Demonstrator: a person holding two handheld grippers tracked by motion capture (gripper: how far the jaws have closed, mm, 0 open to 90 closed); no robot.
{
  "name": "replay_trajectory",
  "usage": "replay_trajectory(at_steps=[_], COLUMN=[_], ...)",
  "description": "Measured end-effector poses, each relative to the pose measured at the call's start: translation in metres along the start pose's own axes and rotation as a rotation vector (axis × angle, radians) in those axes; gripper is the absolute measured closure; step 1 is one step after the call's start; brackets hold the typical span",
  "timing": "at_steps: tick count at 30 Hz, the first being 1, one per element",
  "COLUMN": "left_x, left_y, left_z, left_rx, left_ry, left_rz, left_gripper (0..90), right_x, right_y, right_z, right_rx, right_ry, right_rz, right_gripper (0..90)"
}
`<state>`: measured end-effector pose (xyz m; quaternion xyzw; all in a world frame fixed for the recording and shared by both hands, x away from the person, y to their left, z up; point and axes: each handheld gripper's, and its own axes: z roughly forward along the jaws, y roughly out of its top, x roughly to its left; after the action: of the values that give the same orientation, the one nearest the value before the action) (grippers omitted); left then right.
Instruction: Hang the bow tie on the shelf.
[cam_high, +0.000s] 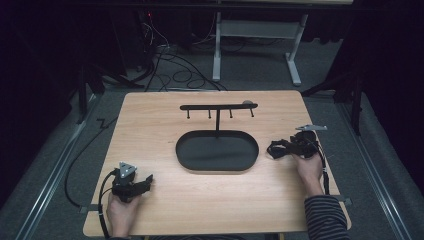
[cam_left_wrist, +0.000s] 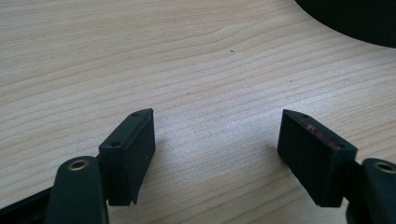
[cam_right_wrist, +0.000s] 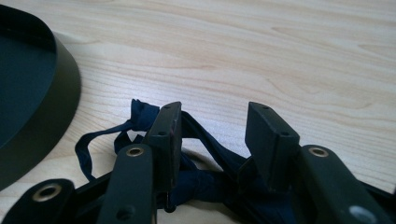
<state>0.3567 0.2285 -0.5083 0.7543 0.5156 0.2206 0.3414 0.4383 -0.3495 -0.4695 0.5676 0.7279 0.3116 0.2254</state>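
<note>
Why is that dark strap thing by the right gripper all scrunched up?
It is bunched, not spread: the dark strap lies in tangled loops on the table, between the right gripper jaws.

Dark blue strap (cam_right_wrist: 140, 119) lies tangled on table.

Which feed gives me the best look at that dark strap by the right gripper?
The right gripper view: the dark blue strap lies looped on the table right between and under the open jaws of the right gripper, folds visible. In the high view it is just a small dark tangle beside the black tray.
</note>
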Motion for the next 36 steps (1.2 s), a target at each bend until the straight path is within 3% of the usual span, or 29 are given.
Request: replay_trajectory(at_steps=[7, 10, 21, 30, 36], left_x=[0.000, 0.000, 0.000, 0.000, 0.000], left_y=[0.000, 0.000, 0.000, 0.000, 0.000], left_z=[0.000, 0.000, 0.000, 0.000, 0.000], left_rx=[0.000, -0.001, -0.002, -0.001, -0.001], left_ry=[0.000, 0.001, 0.001, 0.001, 0.001], left_rz=[0.000, -0.001, -0.001, -0.001, 0.000], left_gripper=[28.0, 28.0, 28.0, 28.0, 28.0], right_x=[-0.002, -0.003, -0.003, -0.004, 0.001], right_y=[-0.002, -0.003, -0.005, -0.003, 0.001], right_z=[0.007, 0.009, 0.014, 0.004, -0.013], right_rx=[0.031, 0.044, 0.087, 0.037, -0.040], right_ry=[0.005, 0.025, 0.045, 0.057, 0.058], right_rz=[0.000, 0.011, -0.005, 0.005, -0.014], right_gripper=[62.9, 73.1, 90.0, 90.0, 90.0])
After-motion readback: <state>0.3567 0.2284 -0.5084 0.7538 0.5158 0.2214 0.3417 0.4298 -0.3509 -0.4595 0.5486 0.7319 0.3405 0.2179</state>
